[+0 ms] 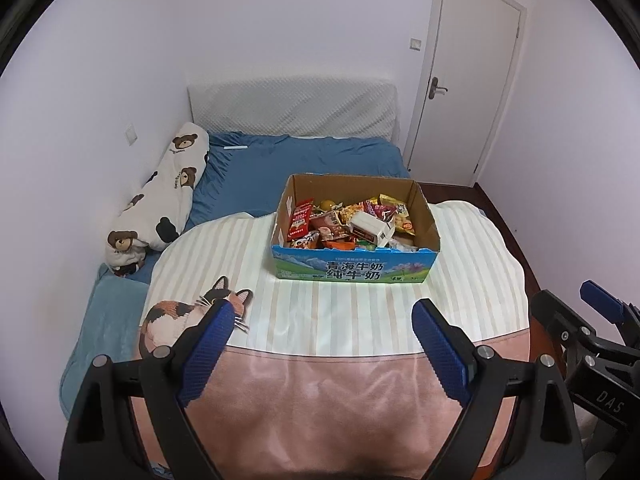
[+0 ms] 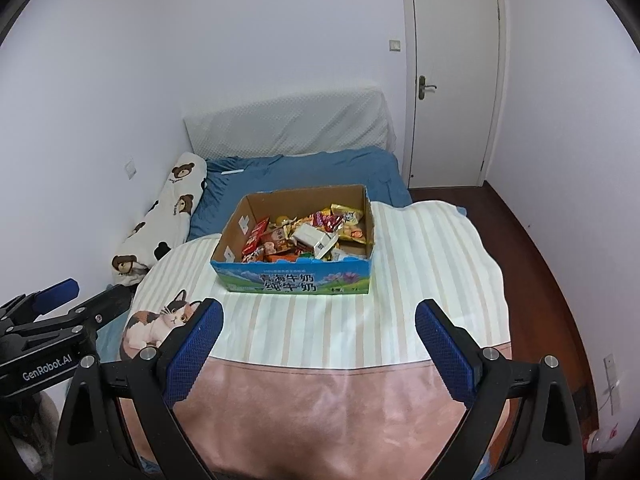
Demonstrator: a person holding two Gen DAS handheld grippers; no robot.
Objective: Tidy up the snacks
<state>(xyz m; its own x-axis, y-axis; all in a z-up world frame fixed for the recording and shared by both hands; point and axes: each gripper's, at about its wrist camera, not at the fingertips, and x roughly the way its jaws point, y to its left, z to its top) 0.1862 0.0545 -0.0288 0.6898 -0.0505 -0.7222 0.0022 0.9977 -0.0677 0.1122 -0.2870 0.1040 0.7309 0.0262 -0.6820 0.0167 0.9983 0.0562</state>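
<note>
An open cardboard box (image 1: 354, 270) with a blue printed front stands on the striped blanket (image 1: 320, 312) on the bed. It also shows in the right wrist view (image 2: 294, 280). It is full of mixed snack packets (image 1: 344, 224), red, orange and yellow, with a white carton (image 1: 370, 228) on top; they also show in the right wrist view (image 2: 304, 236). My left gripper (image 1: 324, 316) is open and empty, well short of the box. My right gripper (image 2: 320, 316) is open and empty, also short of the box. Each gripper shows at the edge of the other's view.
A bear-print bolster pillow (image 1: 160, 204) lies along the left wall. A white padded headboard (image 1: 292, 108) stands behind the blue sheet (image 1: 304, 160). A closed white door (image 1: 464, 92) is at the back right. Dark wood floor (image 2: 532, 264) runs along the bed's right side.
</note>
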